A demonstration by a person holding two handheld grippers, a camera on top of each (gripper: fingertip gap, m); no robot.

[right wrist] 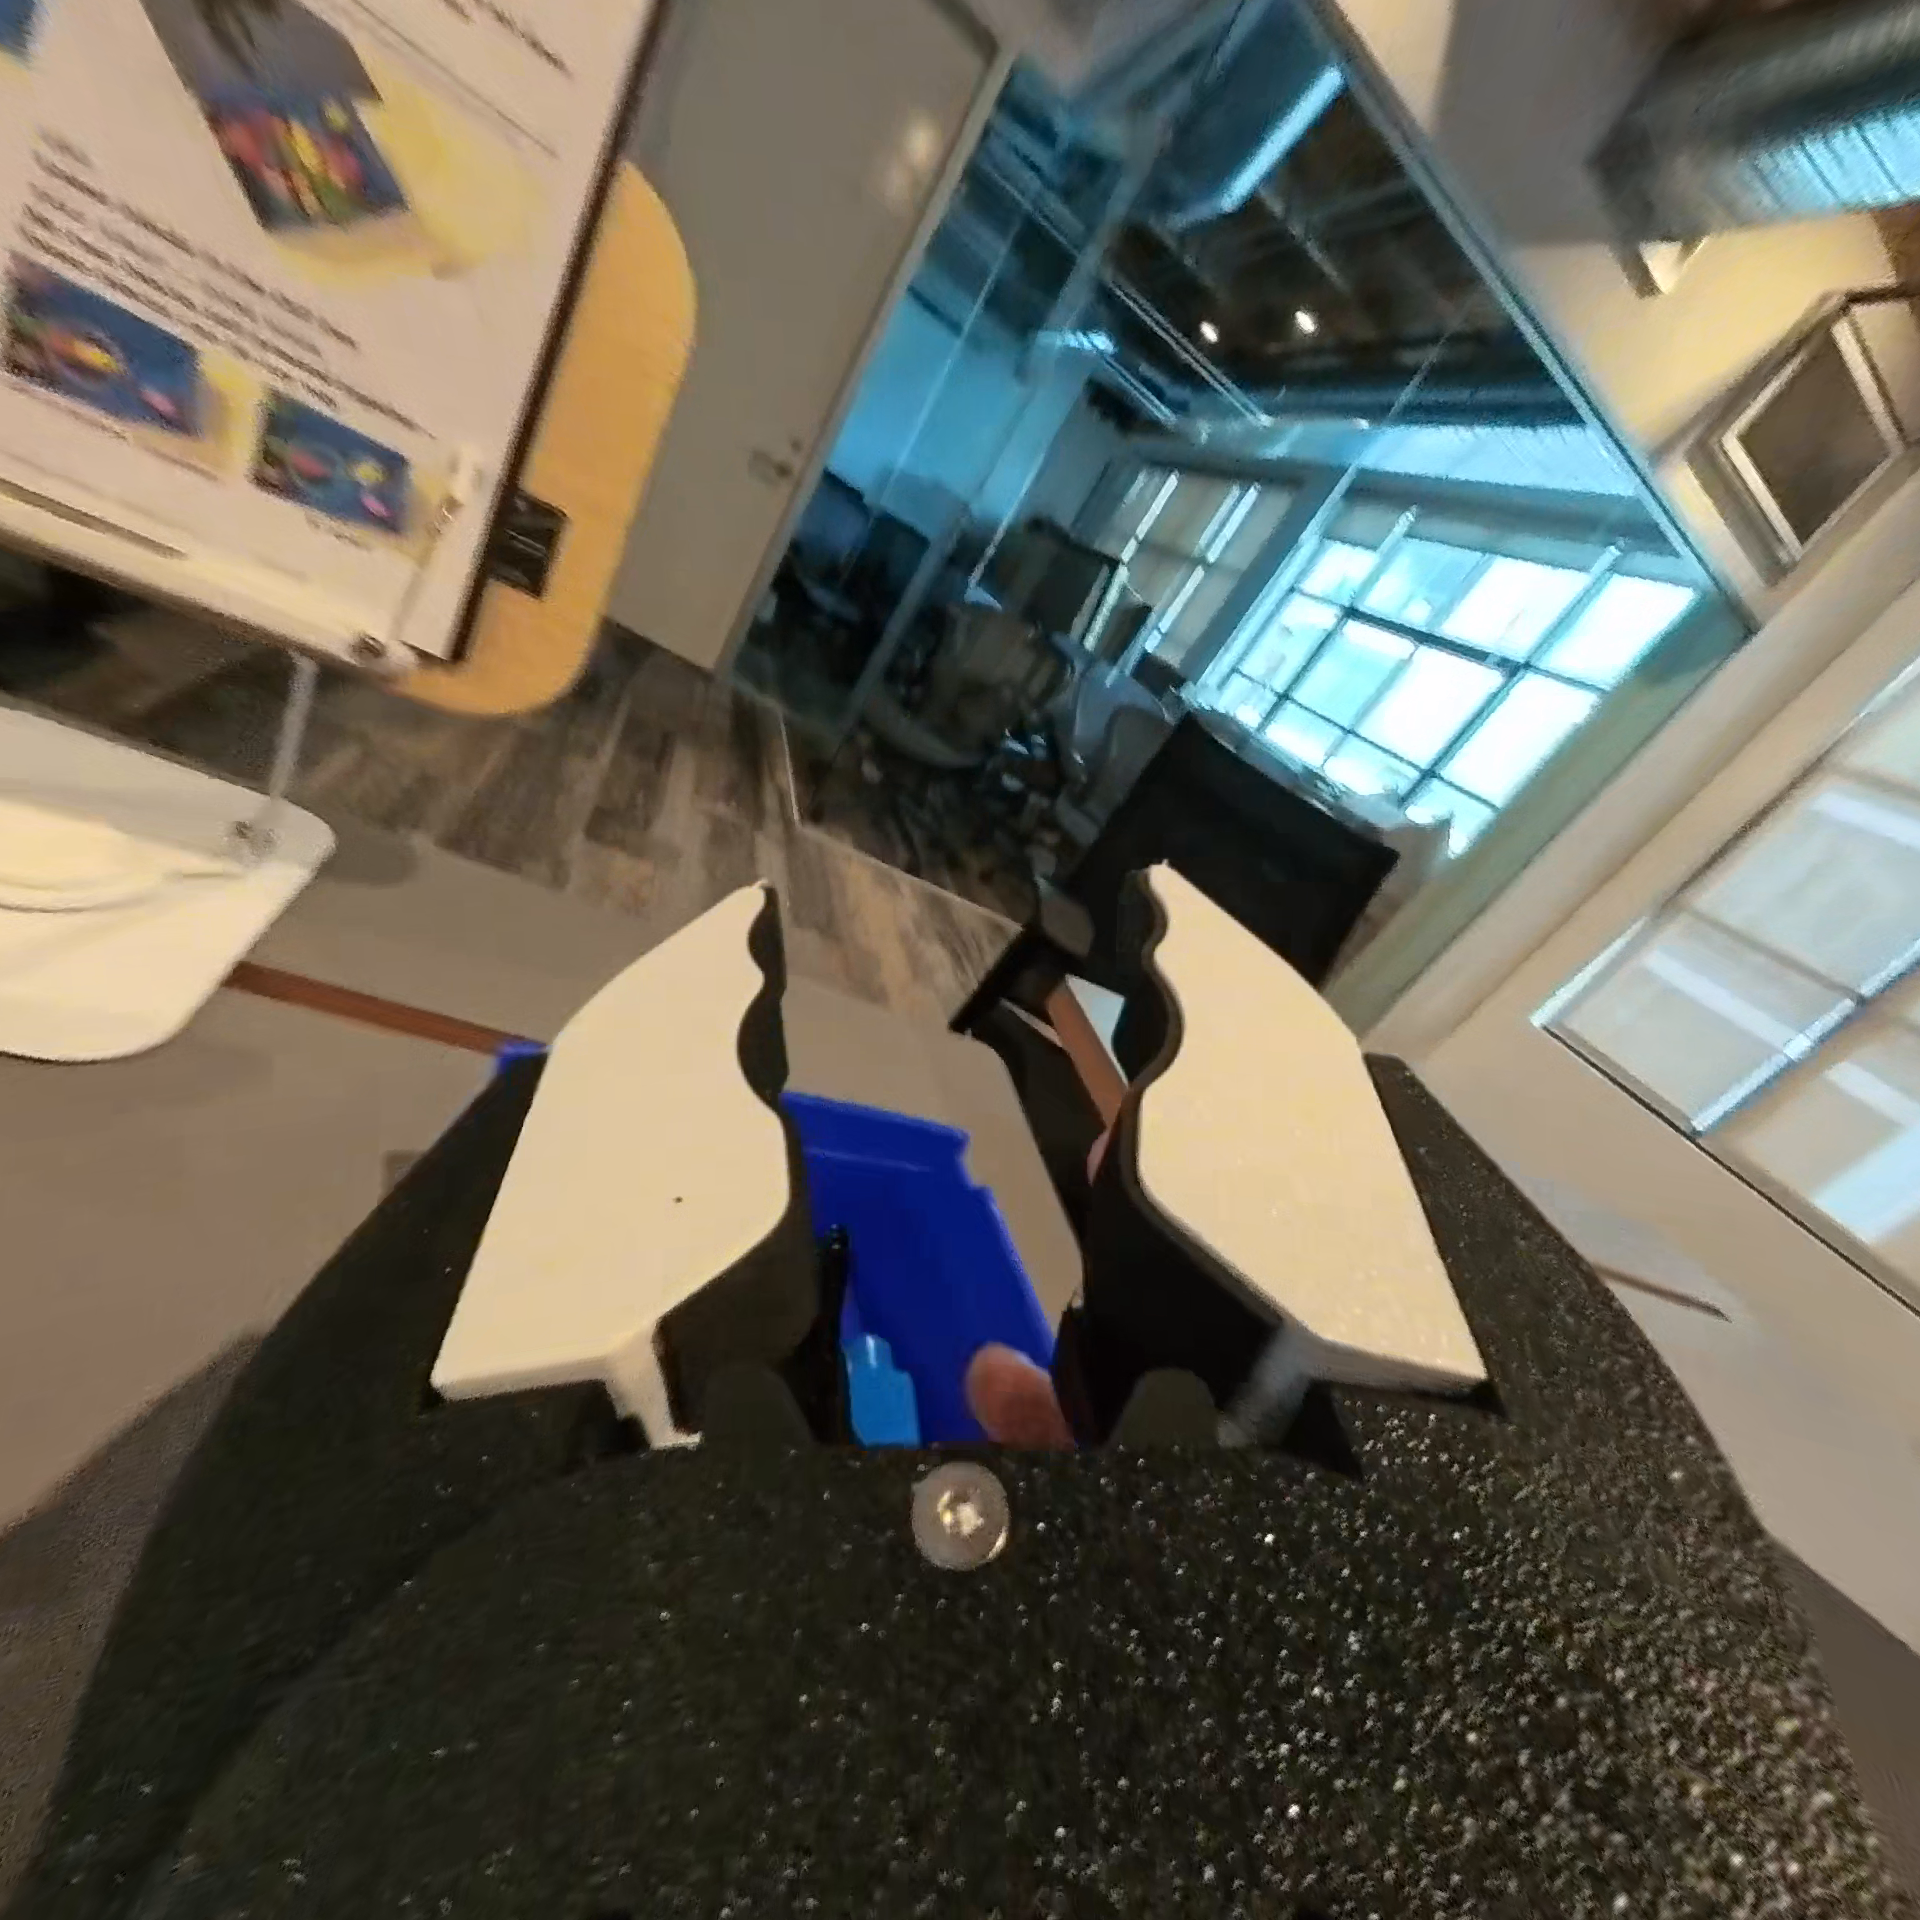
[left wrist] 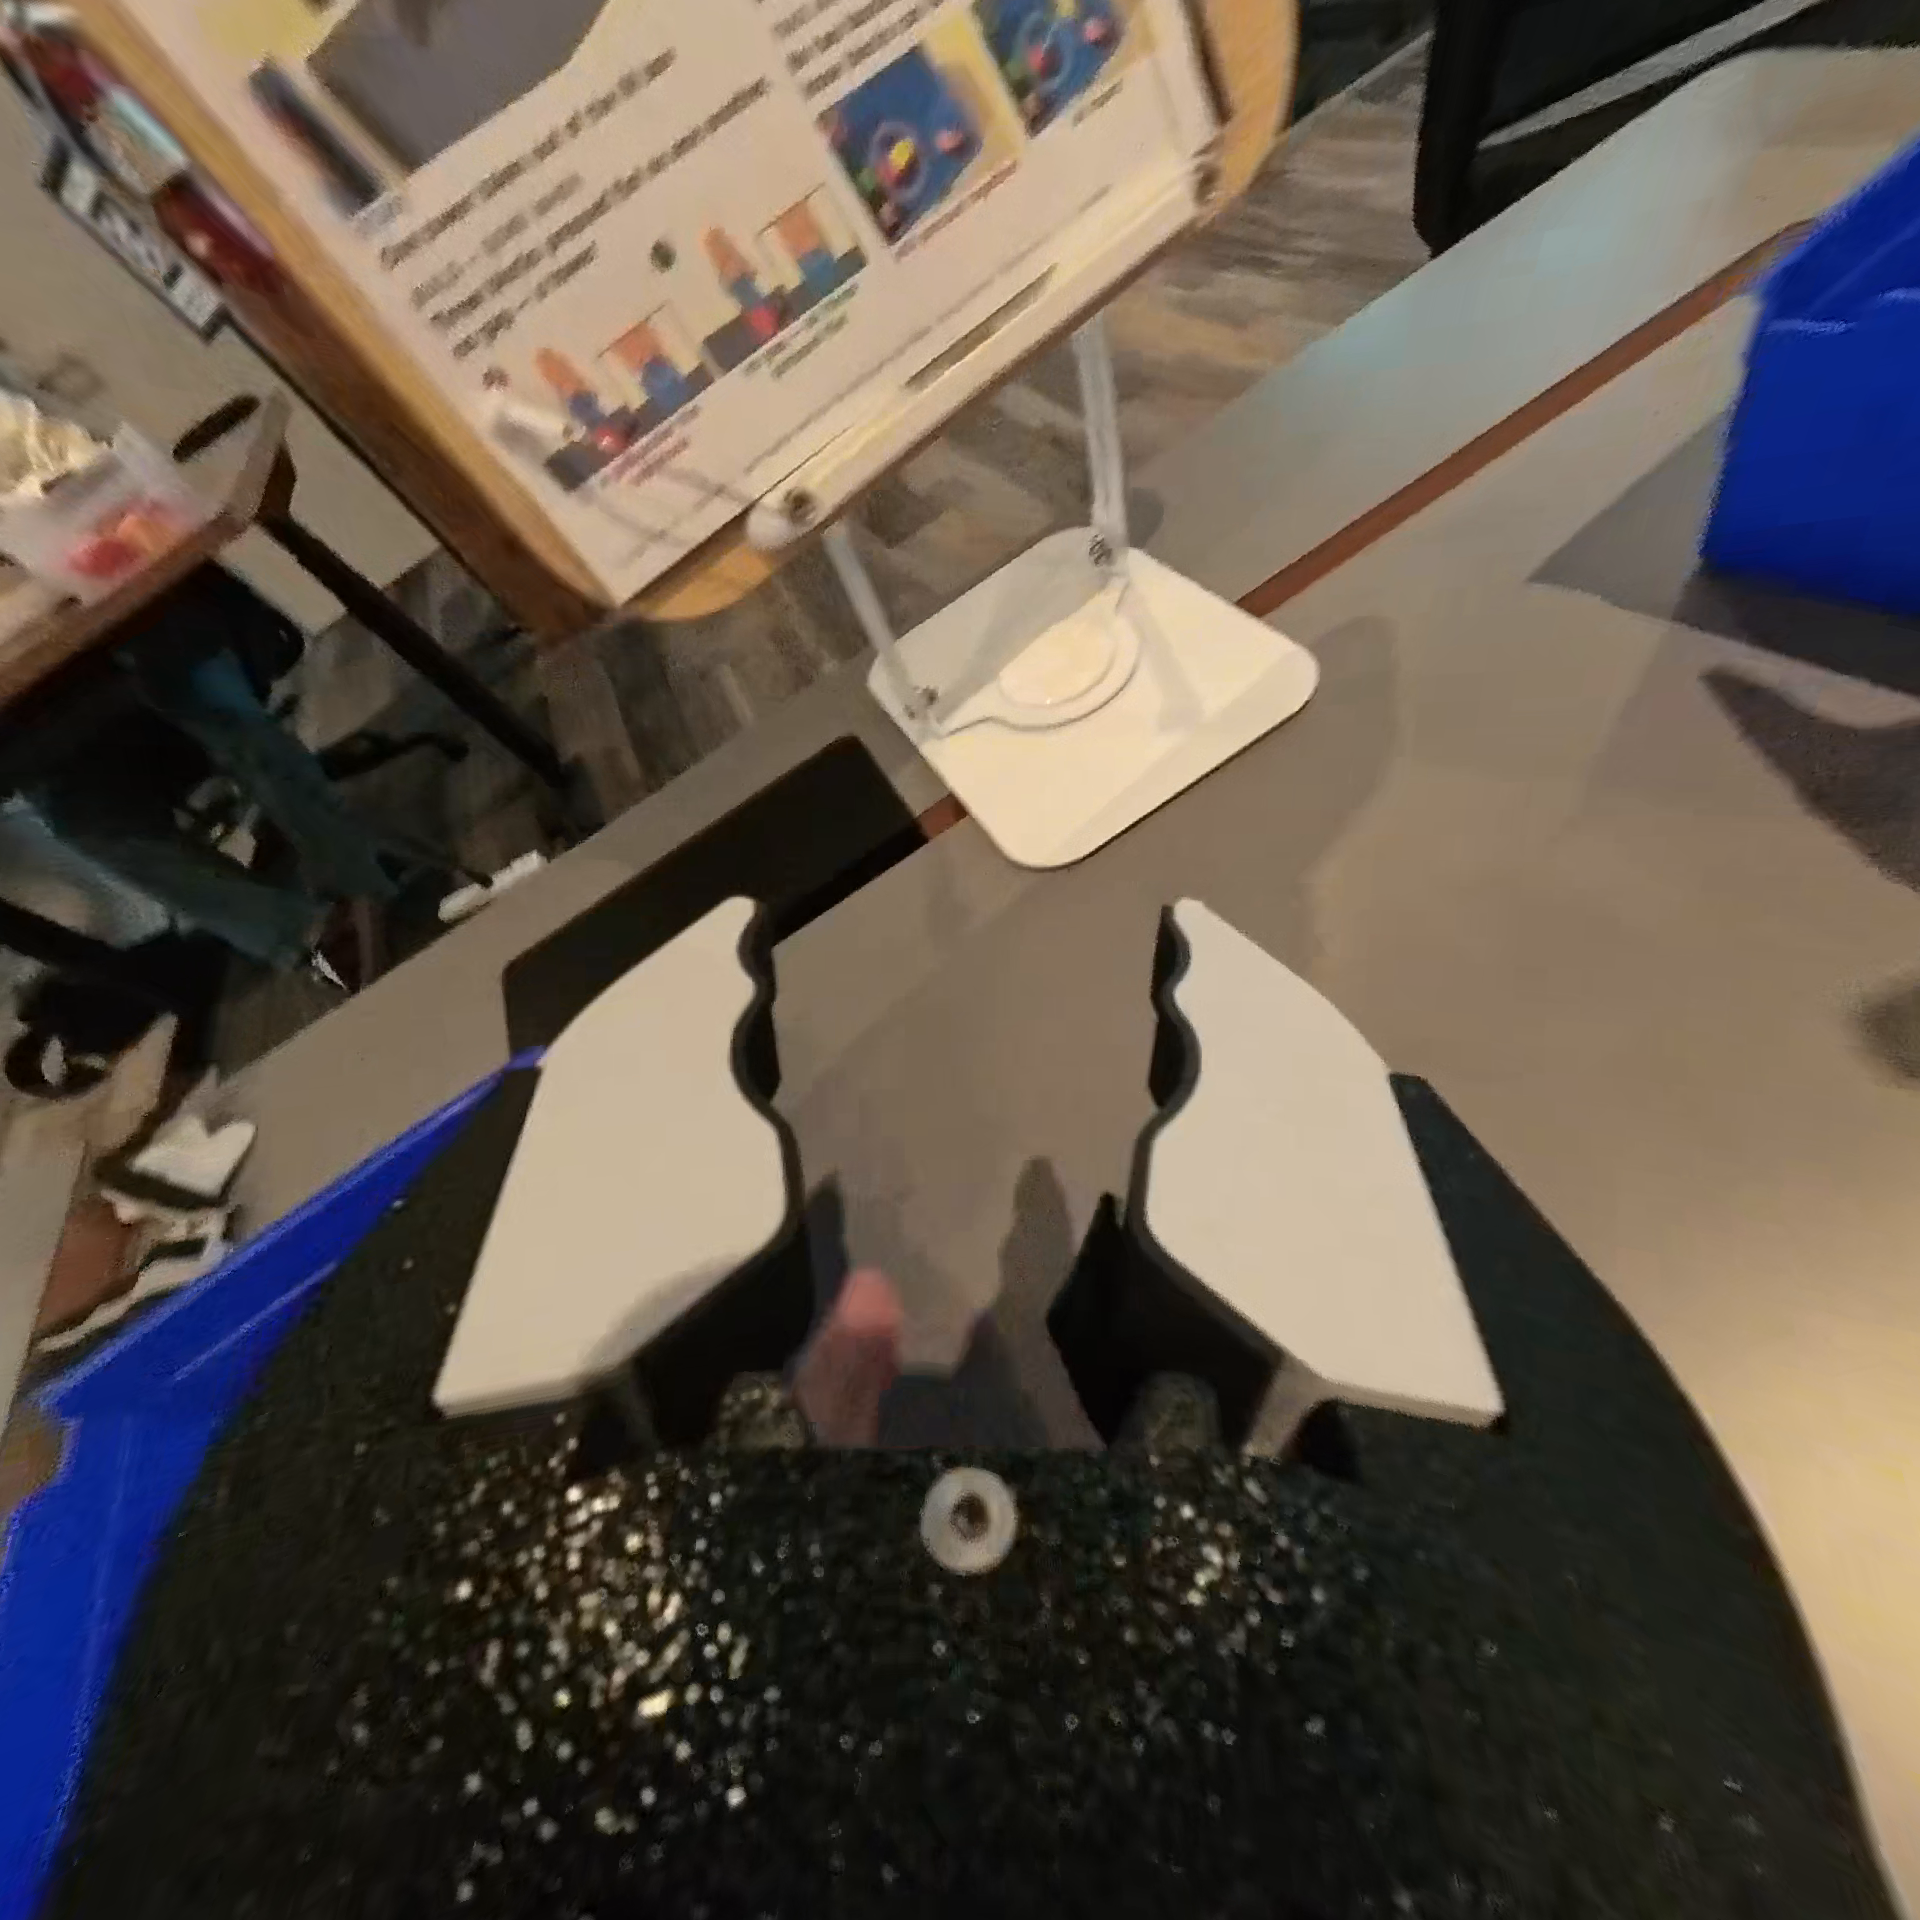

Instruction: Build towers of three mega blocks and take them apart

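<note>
Your left claw (left wrist: 966, 925) is spread wide w/ nothing between the fingers, just bare grey table (left wrist: 1455, 831) under it. No block near it in the left wrist view; straight ahead is the white base (left wrist: 1091, 717) of a sign stand, its printed board (left wrist: 727, 260) tilted above. A blue bin (left wrist: 1829, 416) sits well off to your right, another blue edge (left wrist: 156, 1403) at lower left. Your right claw (right wrist: 956, 894) is spread too, empty, angled up toward the glass wall (right wrist: 1195, 468). Below and between its fingers you've got a blue bin (right wrist: 914, 1247), w/ a light-blue block (right wrist: 878, 1387) and a brownish one (right wrist: 1013, 1397) inside, both low near the claw's root, not touched. Pics are blurry.
</note>
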